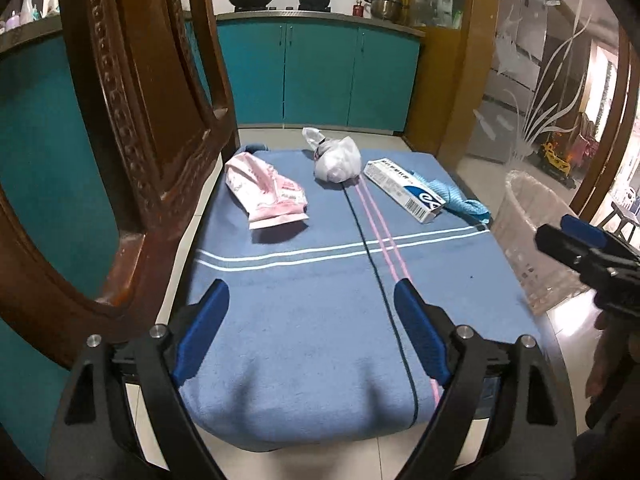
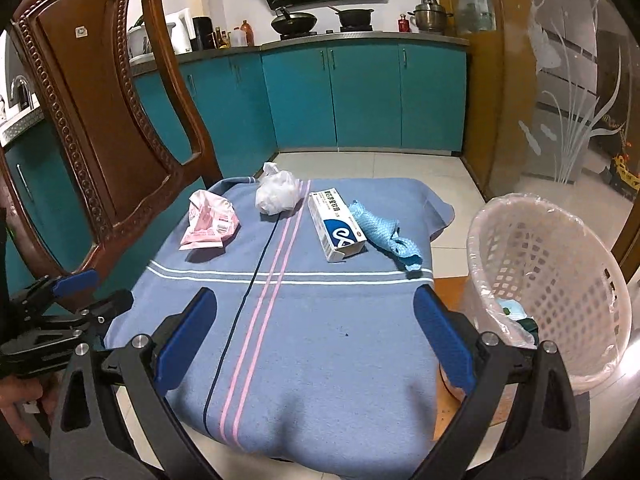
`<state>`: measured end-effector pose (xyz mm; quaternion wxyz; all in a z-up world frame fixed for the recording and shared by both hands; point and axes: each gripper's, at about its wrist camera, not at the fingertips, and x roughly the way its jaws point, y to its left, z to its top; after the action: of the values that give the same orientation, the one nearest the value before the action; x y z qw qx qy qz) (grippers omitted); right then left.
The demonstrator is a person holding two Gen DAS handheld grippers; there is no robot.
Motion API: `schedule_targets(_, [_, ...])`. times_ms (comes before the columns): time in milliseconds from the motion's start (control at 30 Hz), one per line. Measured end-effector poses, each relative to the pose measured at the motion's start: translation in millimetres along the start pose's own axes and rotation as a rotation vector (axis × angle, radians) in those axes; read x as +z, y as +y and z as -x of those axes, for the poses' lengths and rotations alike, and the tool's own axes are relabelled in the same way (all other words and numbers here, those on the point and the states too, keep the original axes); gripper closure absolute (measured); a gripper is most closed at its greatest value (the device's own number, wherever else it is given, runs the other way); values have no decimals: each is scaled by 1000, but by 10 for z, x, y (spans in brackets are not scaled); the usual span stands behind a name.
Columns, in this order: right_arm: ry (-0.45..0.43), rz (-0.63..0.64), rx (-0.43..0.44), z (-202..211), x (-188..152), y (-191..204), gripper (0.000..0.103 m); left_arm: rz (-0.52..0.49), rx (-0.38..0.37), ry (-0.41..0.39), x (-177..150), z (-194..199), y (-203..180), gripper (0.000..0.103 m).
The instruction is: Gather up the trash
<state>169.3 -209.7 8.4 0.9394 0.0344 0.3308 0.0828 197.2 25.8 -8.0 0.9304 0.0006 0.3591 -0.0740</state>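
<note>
Blanket (image 2: 320, 340) draped over chair seat, crumpled packet (image 2: 208, 222) far left by chair back (image 2: 100, 120), knotted plastic bag (image 2: 278, 194) behind centre, carton (image 2: 336, 226) right, cloth (image 2: 386, 230) just beside it, lined basket (image 2: 560, 280) right of the chair.
</note>
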Motion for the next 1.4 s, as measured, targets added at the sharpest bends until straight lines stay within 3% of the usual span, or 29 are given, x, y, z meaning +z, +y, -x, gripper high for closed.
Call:
schedule_targets(1000, [9,-10,-19,-74,-11,-65,7,17,1,8,-55,0,-58,18])
schedule_targets(1200, [32,-45,-45,-260,88,-287,10,57,63,17,168,-334,32,18])
schedule_targets(1400, [75,-1,-74,-534,101,-443,17,68,167,71,537,-1038,78,29])
